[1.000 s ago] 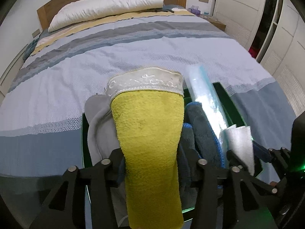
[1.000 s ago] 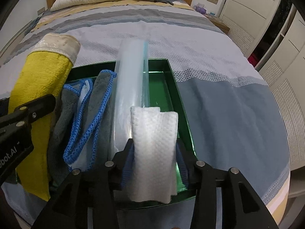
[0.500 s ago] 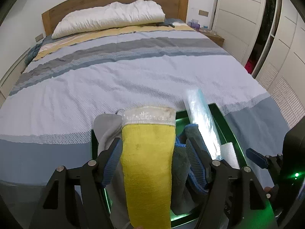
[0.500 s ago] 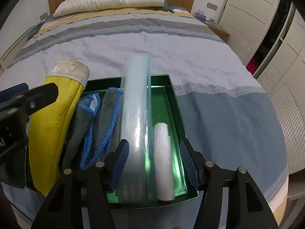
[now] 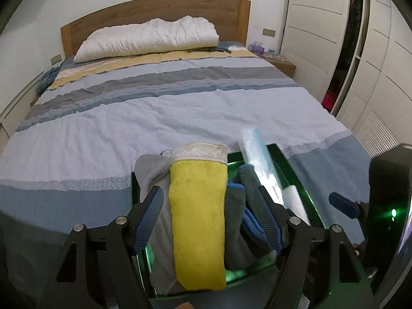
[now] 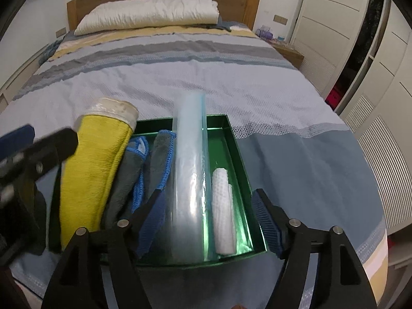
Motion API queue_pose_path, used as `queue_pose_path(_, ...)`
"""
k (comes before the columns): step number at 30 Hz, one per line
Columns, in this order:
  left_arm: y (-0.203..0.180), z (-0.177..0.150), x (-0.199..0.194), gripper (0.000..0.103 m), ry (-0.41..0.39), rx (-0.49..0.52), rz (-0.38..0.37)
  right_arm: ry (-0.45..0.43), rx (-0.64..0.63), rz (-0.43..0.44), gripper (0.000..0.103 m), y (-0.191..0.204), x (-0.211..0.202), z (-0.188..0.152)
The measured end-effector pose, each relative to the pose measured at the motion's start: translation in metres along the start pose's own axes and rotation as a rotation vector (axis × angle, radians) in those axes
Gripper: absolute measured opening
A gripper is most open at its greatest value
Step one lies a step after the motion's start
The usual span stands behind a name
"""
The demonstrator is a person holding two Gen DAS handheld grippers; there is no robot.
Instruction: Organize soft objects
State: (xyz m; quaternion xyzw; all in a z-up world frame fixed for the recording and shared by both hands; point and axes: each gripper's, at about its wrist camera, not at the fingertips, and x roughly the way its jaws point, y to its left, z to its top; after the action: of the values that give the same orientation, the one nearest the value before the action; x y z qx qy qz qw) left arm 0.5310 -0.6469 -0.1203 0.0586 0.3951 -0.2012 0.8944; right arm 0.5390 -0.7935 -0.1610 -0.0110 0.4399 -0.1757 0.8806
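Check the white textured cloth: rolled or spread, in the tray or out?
Rolled and in: white cloth lies along the green tray's right wall, beside the clear plastic roll.

The left gripper (image 6: pixel 31 154) is blurred. Beside it, the towel (image 6: pixel 90 175) hides the tray's (image 6: pixel 239 154) left wall. The bedside items (image 5: pixel 257 49) far ahead are too small to identify.

No readable text, labels, brands or numbers in either view. Only candidate: the white embossed band (image 5: pixel 198 152) capping the yellow towel (image 5: pixel 197 221). It carries a raised script-like pattern, too blurred to make out letters. The same band in the right wrist view (image 6: pixel 113 108) is no clearer.
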Motion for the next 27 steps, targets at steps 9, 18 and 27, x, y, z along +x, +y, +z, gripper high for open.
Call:
queue_pose_path(9,0.006,-0.04,-0.065,0.078,-0.04,-0.01,-0.07,-0.097,0.045,-0.024,0.103,-0.001,-0.059,-0.029)
queue_pose_path(18,0.028,-0.081,-0.121,0.083,-0.087,0.014,-0.117,-0.104,0.093,-0.083,0.103,0.009,-0.108,-0.085)
queue_pose_path(27,0.079,-0.139,-0.142,0.083,-0.061,0.032,-0.13,-0.125,0.09,-0.131,0.103,0.058,-0.143,-0.139)
